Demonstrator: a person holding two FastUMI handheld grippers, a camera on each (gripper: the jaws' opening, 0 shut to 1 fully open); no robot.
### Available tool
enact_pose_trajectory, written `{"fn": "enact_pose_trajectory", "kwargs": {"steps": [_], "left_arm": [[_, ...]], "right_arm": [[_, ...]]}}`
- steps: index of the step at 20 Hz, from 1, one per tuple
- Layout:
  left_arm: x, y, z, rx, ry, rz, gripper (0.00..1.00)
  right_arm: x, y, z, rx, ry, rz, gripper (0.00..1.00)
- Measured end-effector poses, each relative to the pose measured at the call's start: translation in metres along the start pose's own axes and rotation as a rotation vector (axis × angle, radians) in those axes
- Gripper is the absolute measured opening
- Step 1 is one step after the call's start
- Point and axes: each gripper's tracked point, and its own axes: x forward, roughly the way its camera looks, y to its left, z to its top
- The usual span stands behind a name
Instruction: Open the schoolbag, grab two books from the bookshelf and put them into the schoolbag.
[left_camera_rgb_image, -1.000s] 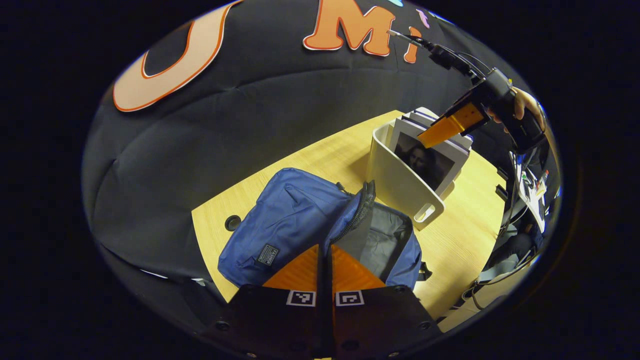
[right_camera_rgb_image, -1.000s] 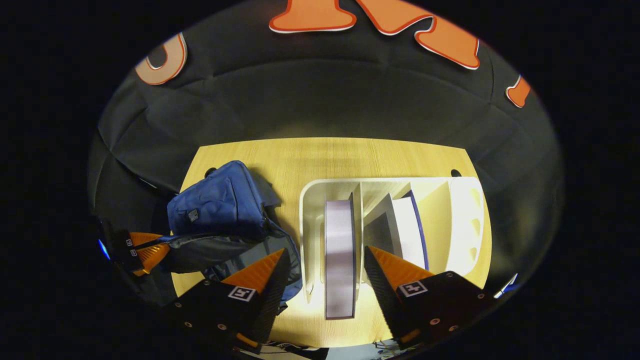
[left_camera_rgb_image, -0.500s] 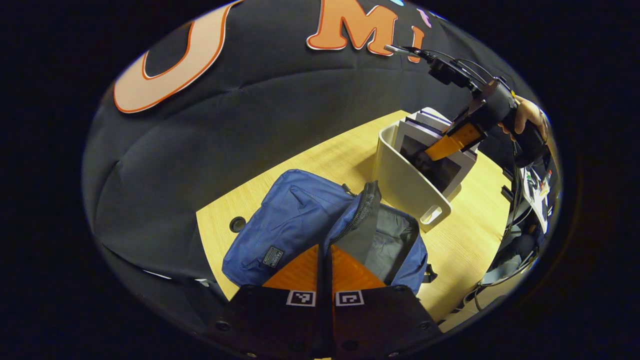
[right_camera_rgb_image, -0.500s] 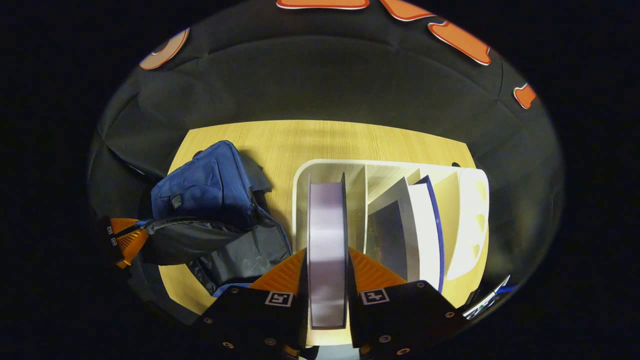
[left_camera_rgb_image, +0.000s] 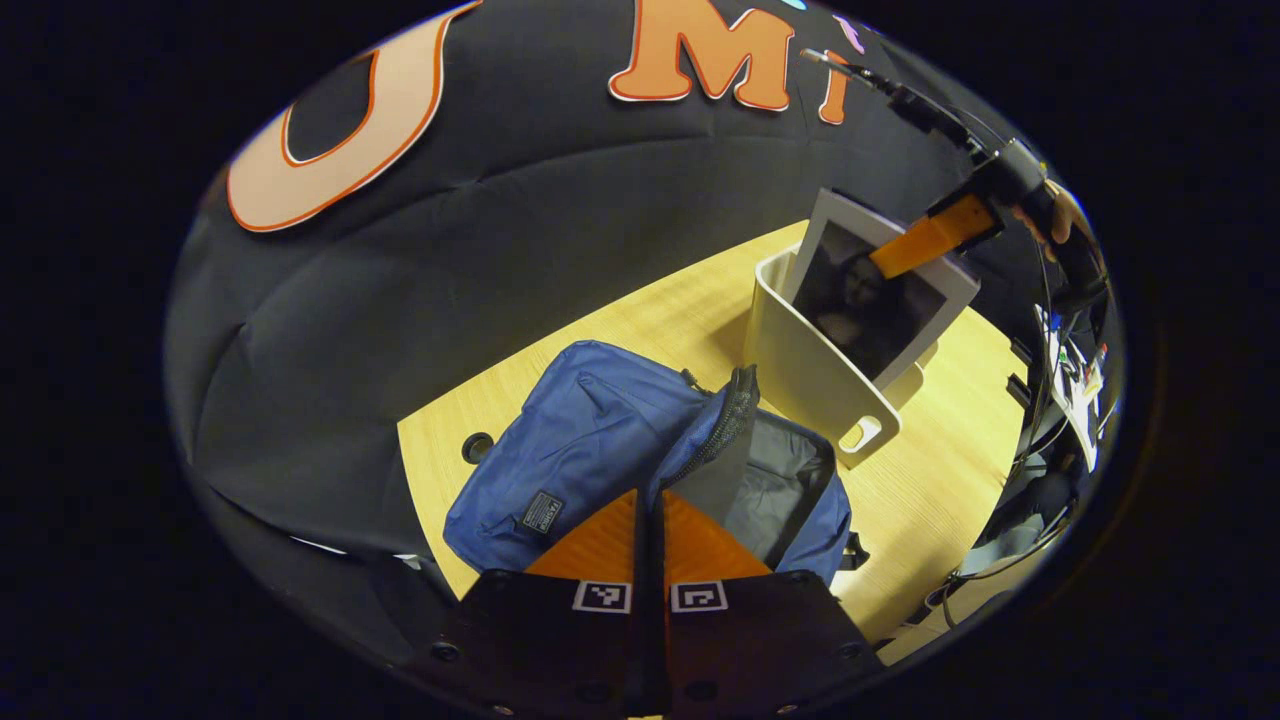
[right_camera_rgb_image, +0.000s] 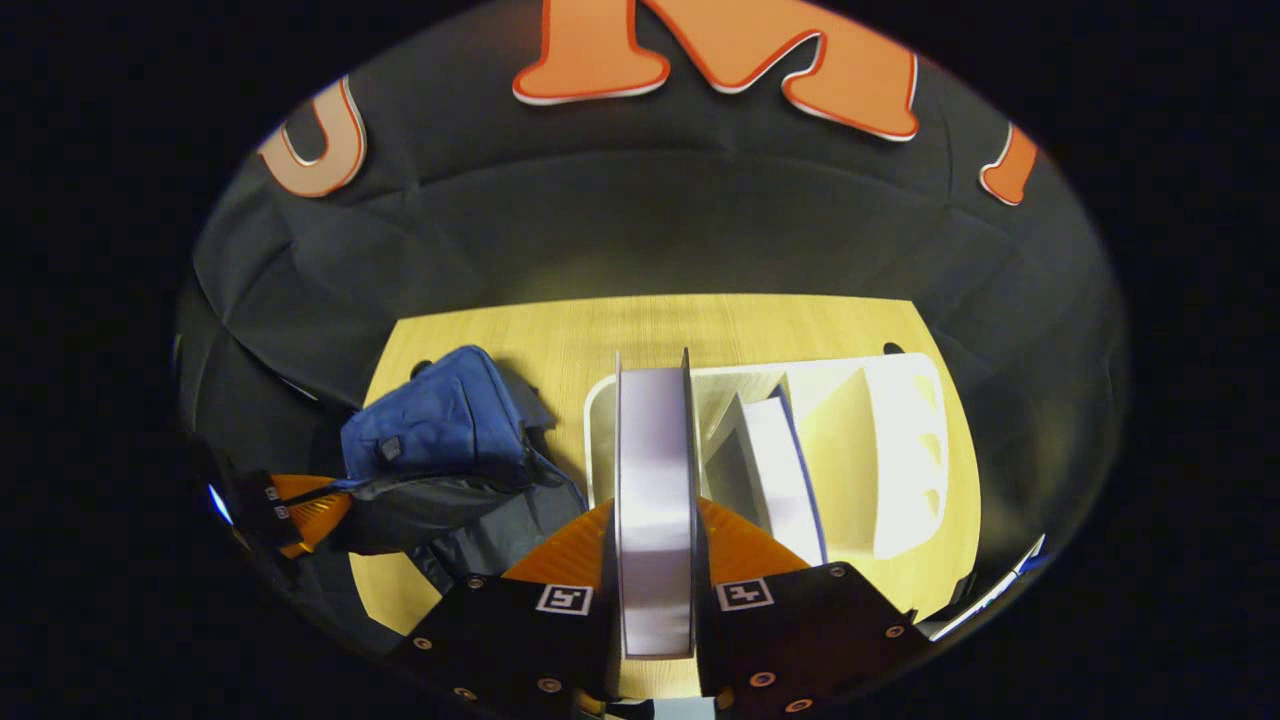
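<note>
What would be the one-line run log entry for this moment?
right gripper: shut on book, part-lifted from bookshelf | left gripper: shut on schoolbag flap, bag open | second book: in shelf

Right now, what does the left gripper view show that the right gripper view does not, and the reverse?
Left gripper view: the raised book's cover picture and the hand holding the right gripper. Right gripper view: the book's page edge between its fingers, and another book standing in the bookshelf. Both: schoolbag, bookshelf, table.
</note>
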Motion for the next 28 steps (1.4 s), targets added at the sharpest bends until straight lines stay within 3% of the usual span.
{"fn": "enact_pose_trajectory", "kwargs": {"steps": [1, 2, 6, 11, 14, 20, 28], "left_arm": [[0.0, -0.001, 0.001, -0.006, -0.001, 0.003, 0.08], [-0.001, -0.004, 0.001, -0.005, -0.003, -0.002, 0.0], [-0.002, -0.005, 0.002, 0.005, -0.007, -0.001, 0.0], [-0.008, 0.002, 0.01, 0.032, -0.046, 0.033, 0.01], [-0.011, 0.001, 0.019, 0.059, -0.075, 0.043, 0.01], [-0.023, -0.006, 0.032, 0.118, -0.106, 0.042, 0.0], [-0.035, -0.025, 0.042, 0.169, -0.14, 0.005, 0.0]], "right_arm": [[-0.015, -0.003, 0.006, 0.003, -0.04, -0.011, 0.3], [-0.032, -0.004, 0.013, 0.014, -0.088, -0.015, 0.3], [-0.102, -0.004, 0.021, 0.045, -0.246, 0.004, 0.3], [-0.153, 0.011, -0.004, 0.199, -0.368, 0.167, 0.3], [-0.135, 0.03, -0.034, 0.325, -0.348, 0.273, 0.3], [-0.069, 0.053, -0.107, 0.584, -0.282, 0.4, 0.29], [0.003, 0.082, -0.151, 0.778, -0.283, 0.472, 0.29]]}}
